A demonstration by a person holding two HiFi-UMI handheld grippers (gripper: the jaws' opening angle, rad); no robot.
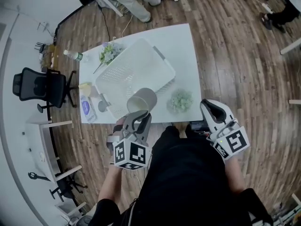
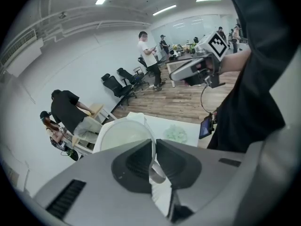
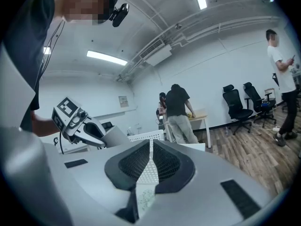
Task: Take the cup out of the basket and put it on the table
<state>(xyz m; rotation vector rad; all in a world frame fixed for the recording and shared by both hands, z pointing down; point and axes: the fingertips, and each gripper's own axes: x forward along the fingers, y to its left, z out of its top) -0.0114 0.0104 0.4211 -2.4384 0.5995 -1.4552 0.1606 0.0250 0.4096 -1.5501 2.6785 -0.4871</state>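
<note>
In the head view a grey cup (image 1: 142, 100) with a pale inside hangs tilted over the front edge of the white table (image 1: 186, 46). It is just in front of the white mesh basket (image 1: 117, 74). My left gripper (image 1: 141, 114) is shut on the cup's rim. The left gripper view shows the rim pinched between the pads and the cup (image 2: 124, 135) beyond them. My right gripper (image 1: 209, 106) hovers off the table's front right corner. It is shut with nothing in it, and only a thin slit shows between its pads (image 3: 167, 164).
A green leafy ball (image 1: 181, 100) lies on the table to the right of the cup. Flowers (image 1: 109, 53), a bottle (image 1: 73, 55) and a blue-labelled pack (image 1: 88, 108) sit along the left side. A black office chair (image 1: 42, 86) stands left of the table. People stand beyond the table's far side.
</note>
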